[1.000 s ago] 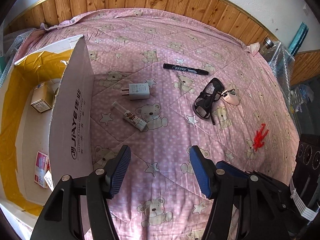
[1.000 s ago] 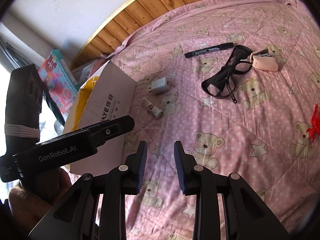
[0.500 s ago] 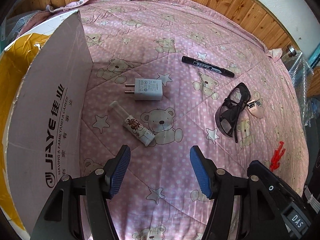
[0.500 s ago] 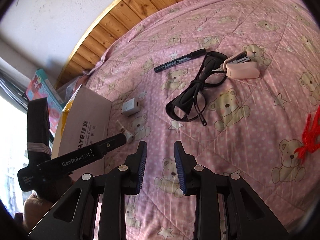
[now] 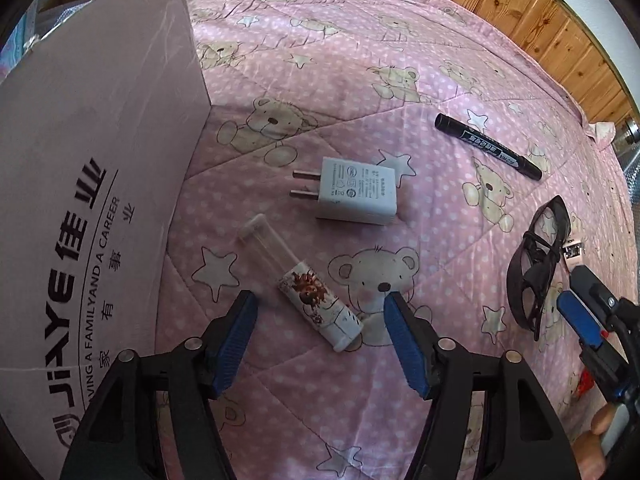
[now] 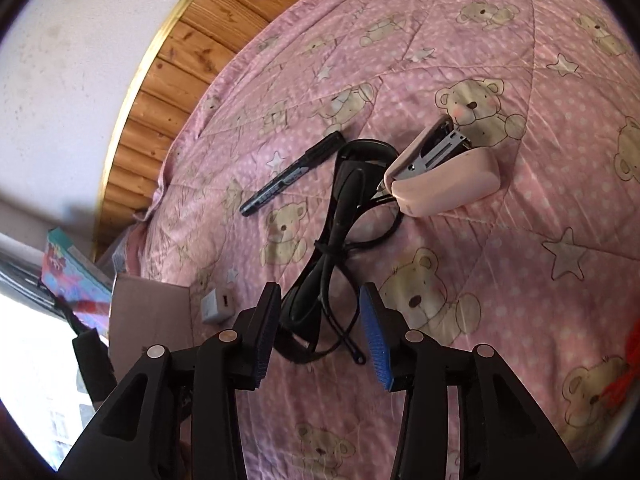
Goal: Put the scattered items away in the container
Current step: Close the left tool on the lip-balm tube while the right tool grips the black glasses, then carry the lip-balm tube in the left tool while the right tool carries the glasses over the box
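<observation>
Approach stage: left gripper (image 5: 320,324), wide open and empty, straddles the patterned tube (image 5: 316,304) on the bed (image 5: 400,60) beside the cardboard box (image 5: 92,160); right gripper (image 6: 318,320), parted, brackets the black glasses (image 6: 340,240); each should descend squarely before closing.

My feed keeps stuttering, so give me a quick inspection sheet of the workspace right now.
Surface: pink bear-print quilt on a bed.
Job's things: cardboard box at left; white charger, small tube, black marker, black glasses and pink stapler lie loose on the quilt.
Clutter: red item at the right edge, unclear what.
Grippers: left gripper open around the tube; right gripper open over the glasses.
Cables: nothing seen.
Surroundings: wooden headboard, white wall.
</observation>
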Available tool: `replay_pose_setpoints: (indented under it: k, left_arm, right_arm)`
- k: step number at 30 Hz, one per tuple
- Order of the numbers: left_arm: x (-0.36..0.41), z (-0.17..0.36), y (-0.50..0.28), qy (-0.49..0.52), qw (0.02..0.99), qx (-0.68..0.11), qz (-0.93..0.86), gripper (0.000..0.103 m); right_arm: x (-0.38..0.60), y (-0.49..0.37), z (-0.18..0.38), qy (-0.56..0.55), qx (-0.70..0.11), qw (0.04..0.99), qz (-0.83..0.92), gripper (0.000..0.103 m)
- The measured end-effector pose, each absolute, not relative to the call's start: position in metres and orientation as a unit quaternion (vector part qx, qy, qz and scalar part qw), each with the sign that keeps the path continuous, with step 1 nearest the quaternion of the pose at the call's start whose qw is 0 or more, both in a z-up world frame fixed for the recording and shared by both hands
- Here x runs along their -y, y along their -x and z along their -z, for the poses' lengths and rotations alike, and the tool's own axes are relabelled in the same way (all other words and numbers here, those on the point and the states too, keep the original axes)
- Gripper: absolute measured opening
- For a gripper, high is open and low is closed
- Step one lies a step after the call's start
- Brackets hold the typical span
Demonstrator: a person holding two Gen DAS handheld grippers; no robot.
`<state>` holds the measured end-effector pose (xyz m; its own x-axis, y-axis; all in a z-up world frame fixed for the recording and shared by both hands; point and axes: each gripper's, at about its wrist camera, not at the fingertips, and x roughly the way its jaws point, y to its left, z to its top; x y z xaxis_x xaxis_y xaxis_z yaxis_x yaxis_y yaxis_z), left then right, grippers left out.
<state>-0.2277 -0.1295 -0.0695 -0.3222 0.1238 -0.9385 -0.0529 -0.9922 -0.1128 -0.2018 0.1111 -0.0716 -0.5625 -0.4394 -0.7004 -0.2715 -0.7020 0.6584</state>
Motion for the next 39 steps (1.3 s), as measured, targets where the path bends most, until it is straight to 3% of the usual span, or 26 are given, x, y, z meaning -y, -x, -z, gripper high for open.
replay_pose_setpoints:
  k: [6,7,8,9,10,11,12,19,39]
  left_arm:
    - [0.123,0.074,0.236,0.562,0.052,0.009,-0.826,0.076]
    - [0.123,0.075,0.236,0.557,0.053,0.006,-0.829,0.076]
    - [0.123,0.074,0.235,0.554,0.053,0.004,-0.831,0.072]
    - [0.124,0.073,0.234,0.55,0.051,0.0,-0.834,0.058]
    - [0.125,0.071,0.233,0.544,0.052,0.0,-0.837,0.049]
    - [0.128,0.068,0.232,0.541,0.052,0.001,-0.839,0.029]
    - [0.132,0.067,0.231,0.544,0.061,0.012,-0.837,0.02]
    - [0.141,0.063,0.201,0.551,0.1,0.032,-0.828,0.018]
    - [0.14,0.032,0.113,0.55,0.168,0.01,-0.818,0.018]
  right_arm:
    - [-0.099,0.237,0.082,-0.471,0.35,0.04,0.809,0.047]
    - [-0.095,0.241,0.081,-0.471,0.336,0.037,0.815,0.045]
    - [-0.09,0.245,0.08,-0.473,0.313,0.036,0.823,0.037]
    - [-0.087,0.247,0.08,-0.472,0.297,0.032,0.829,0.029]
    - [-0.086,0.247,0.08,-0.469,0.292,0.034,0.833,0.027]
    - [-0.087,0.246,0.08,-0.469,0.29,0.039,0.833,0.024]
    - [-0.089,0.243,0.079,-0.469,0.296,0.044,0.831,0.019]
    - [-0.086,0.186,0.075,-0.472,0.318,0.07,0.82,0.015]
    - [-0.043,0.081,0.058,-0.501,0.262,0.123,0.816,0.016]
